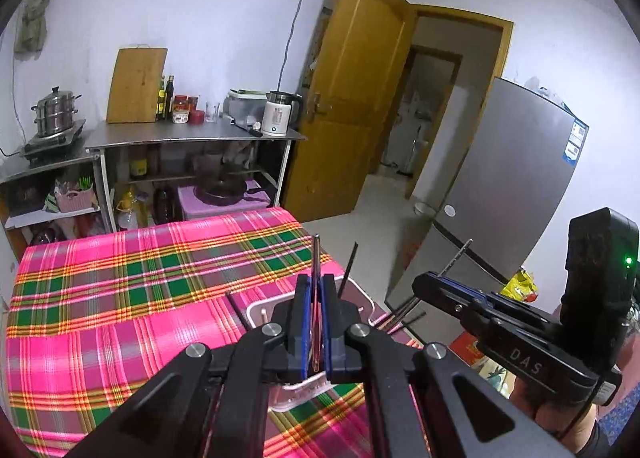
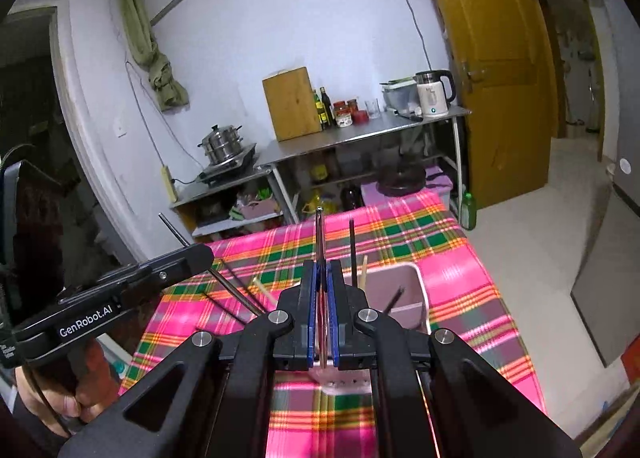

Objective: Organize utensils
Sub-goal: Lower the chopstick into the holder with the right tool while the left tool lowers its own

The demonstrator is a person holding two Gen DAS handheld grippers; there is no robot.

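A thin metal chopstick (image 1: 316, 258) sticks up and out between the closed pads of the left hand-held gripper (image 1: 316, 290). Another thin metal chopstick (image 2: 320, 234) pokes up the same way from the right hand-held gripper (image 2: 322, 274). Below them a pale pink box (image 2: 416, 282) sits on the checked cloth. Dark chopsticks (image 2: 352, 250) and a light wooden one (image 2: 363, 270) stand tilted in it.

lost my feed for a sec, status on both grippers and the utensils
Left gripper and right gripper: jaws shut, each on a chopstick. Pink holder below, already holding sticks. Nothing in the way.
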